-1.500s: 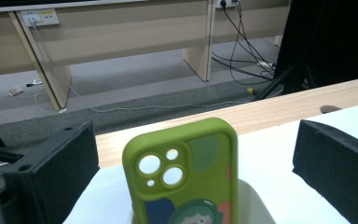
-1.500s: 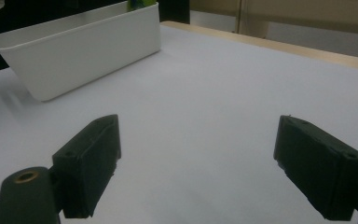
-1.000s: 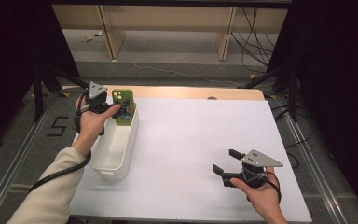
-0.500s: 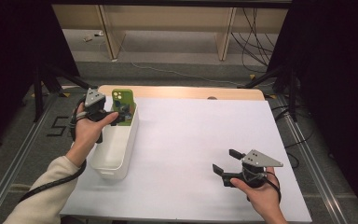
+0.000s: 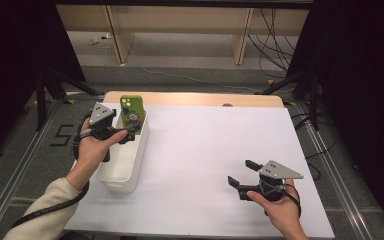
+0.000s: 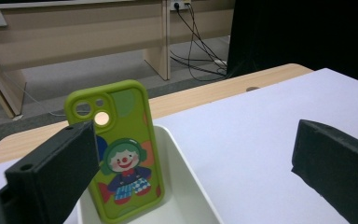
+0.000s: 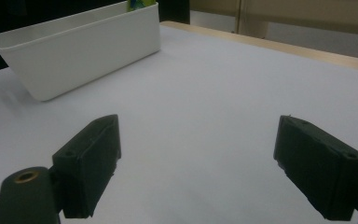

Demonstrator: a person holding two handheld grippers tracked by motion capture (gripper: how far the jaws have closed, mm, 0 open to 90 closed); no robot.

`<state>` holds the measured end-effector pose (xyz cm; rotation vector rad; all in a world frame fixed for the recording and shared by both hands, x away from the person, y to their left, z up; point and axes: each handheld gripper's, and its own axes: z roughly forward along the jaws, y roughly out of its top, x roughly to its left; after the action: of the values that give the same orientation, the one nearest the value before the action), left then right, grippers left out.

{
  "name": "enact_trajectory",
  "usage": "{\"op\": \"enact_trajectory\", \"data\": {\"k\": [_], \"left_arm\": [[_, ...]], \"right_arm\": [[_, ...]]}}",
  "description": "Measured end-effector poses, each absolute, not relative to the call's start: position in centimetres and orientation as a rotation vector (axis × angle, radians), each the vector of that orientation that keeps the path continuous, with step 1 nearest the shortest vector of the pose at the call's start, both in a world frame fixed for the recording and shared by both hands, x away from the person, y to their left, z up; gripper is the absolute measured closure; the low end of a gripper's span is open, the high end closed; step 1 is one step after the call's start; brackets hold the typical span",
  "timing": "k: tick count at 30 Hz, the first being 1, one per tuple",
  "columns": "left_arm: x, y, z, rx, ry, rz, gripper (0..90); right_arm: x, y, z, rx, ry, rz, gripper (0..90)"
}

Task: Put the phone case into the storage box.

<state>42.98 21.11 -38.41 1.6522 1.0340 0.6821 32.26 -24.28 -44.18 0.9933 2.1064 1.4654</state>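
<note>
Left gripper (image 5: 125, 134): held over the near-left part of the white bin (image 5: 111, 176), jaws spread wide, nothing between them.
Left gripper, own view: the two black jaws stand far apart at the lower corners; the phone case sits just beyond the left jaw, partly hidden by that jaw's tip, apart from it.
Phone case (image 6: 116, 149): green, with a cartoon clown figure printed on its back and camera cut-outs at the top; it stands nearly upright inside the bin, at the bin's far end, leaning back against the end wall.
Phone case from above (image 5: 131, 115): just ahead of the left gripper's jaws, its top edge rising above the bin's rim.
White bin, left gripper view (image 6: 186, 154): its rim runs between the jaws, closer to the left one.
Right gripper (image 5: 242, 176): low over the white table sheet (image 5: 210, 150), well apart from the bin, jaws spread, gripping nothing.
Right gripper, own view: bare sheet between the two jaws; the bin (image 7: 74, 51) lies well beyond the left jaw, with a sliver of the green case (image 7: 137, 4) showing above its far rim.
</note>
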Motion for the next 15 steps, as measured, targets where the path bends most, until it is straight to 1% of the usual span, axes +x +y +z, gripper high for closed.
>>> {"op": "enact_trajectory", "data": {"k": [15], "left_arm": [[40.8,20.3,-38.9,1.684,0.974,0.632,0.6]], "right_arm": [[32.2,-24.3,-44.2,0.993,2.106,1.466,15.9]]}}
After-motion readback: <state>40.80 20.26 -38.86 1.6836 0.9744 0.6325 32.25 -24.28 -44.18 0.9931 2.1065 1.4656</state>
